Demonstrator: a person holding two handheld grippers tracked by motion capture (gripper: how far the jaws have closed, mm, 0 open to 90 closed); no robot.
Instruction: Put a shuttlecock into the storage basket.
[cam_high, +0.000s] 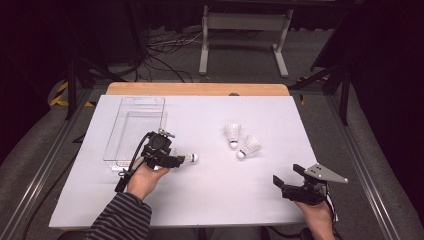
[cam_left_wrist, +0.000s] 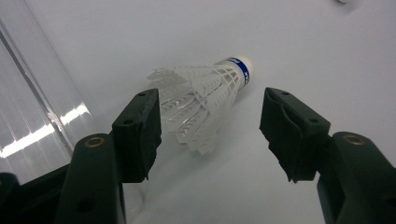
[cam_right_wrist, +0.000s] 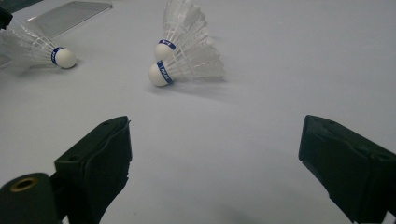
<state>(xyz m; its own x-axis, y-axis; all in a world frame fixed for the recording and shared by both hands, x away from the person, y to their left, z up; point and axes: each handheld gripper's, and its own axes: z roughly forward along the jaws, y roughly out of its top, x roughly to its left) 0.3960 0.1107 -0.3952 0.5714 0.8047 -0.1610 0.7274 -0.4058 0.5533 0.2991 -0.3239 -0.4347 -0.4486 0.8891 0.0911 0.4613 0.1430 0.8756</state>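
Note:
A white feathered shuttlecock (cam_left_wrist: 205, 95) with a blue band lies on its side on the white table, between the jaws of my left gripper (cam_left_wrist: 210, 100). Its feather skirt is close to one jaw and clear of the other, so the gripper is open around it. In the high view that shuttlecock (cam_high: 191, 158) points its cork to the right of my left gripper (cam_high: 179, 160). Two more shuttlecocks (cam_high: 232, 134) (cam_high: 248, 146) lie together mid-table. My right gripper (cam_high: 286, 173) rests near the front right, open and empty, facing that pair (cam_right_wrist: 187, 67) from a distance.
A clear plastic tray (cam_high: 135, 125) sits at the left of the white table (cam_high: 210, 200), just behind my left hand, and its edge (cam_left_wrist: 28, 93) runs beside the left gripper. A wooden strip borders the far edge.

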